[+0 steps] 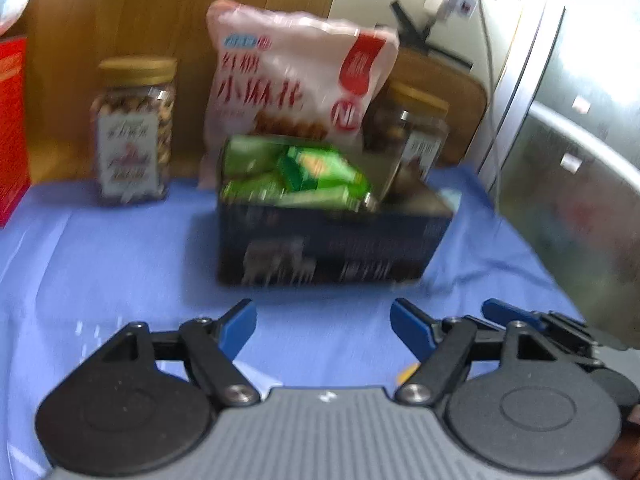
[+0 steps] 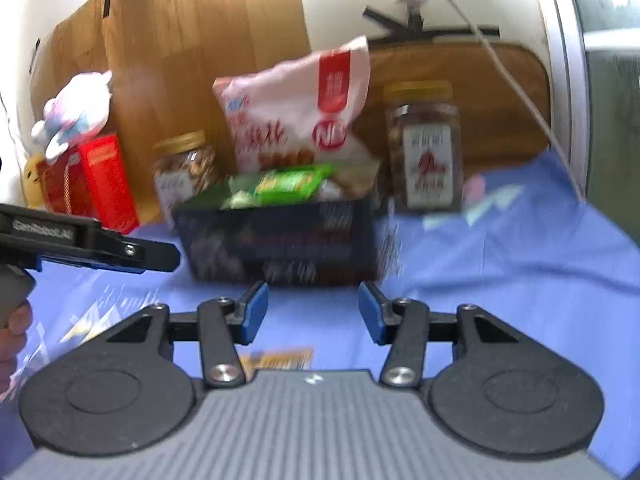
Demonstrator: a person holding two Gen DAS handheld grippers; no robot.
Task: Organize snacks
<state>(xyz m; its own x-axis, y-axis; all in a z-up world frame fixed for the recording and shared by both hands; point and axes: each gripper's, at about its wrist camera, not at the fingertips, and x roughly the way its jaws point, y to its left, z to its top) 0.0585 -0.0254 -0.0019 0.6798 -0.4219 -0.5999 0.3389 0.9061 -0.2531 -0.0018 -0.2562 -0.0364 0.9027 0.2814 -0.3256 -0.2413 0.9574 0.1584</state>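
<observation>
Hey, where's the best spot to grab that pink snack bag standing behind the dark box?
Probably pinch the pink bag by its flat top seam, coming from above. It stands upright against the wood panel, and the dark box hides its lower part.

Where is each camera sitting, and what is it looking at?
Left wrist: it rides on the left gripper, facing forward over the blue cloth at the dark box of green packets; its own open gripper shows, with the right gripper's tips at the right.
Right wrist: it rides on the right gripper, open and empty, facing the same box; the left gripper and some fingers show at the left edge.
Shared: box, pink bag, two jars, red box.
</observation>
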